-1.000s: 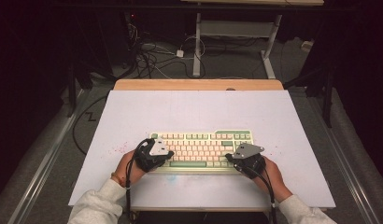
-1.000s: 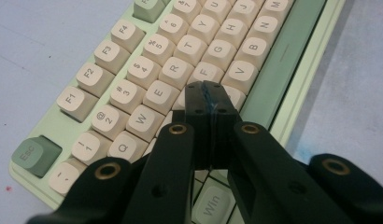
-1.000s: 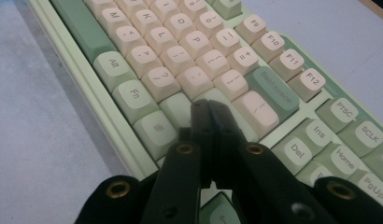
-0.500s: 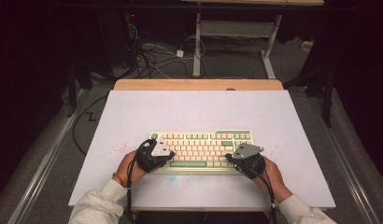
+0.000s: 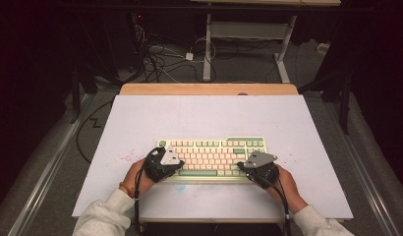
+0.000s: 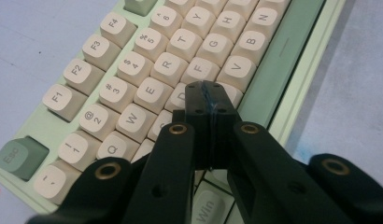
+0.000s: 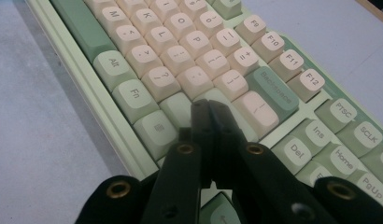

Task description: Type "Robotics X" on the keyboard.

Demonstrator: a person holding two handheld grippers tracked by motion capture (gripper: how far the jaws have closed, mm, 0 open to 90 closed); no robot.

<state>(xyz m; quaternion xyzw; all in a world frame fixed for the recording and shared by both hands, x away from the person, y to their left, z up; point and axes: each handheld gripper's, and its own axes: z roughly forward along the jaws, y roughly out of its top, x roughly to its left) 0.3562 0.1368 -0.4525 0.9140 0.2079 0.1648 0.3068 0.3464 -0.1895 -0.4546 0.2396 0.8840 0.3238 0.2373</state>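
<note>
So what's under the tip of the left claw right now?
The left claw, shut, sits over the keyboard between the D key and the key beside V. Whatever key lies directly beneath its tip is covered.
</note>
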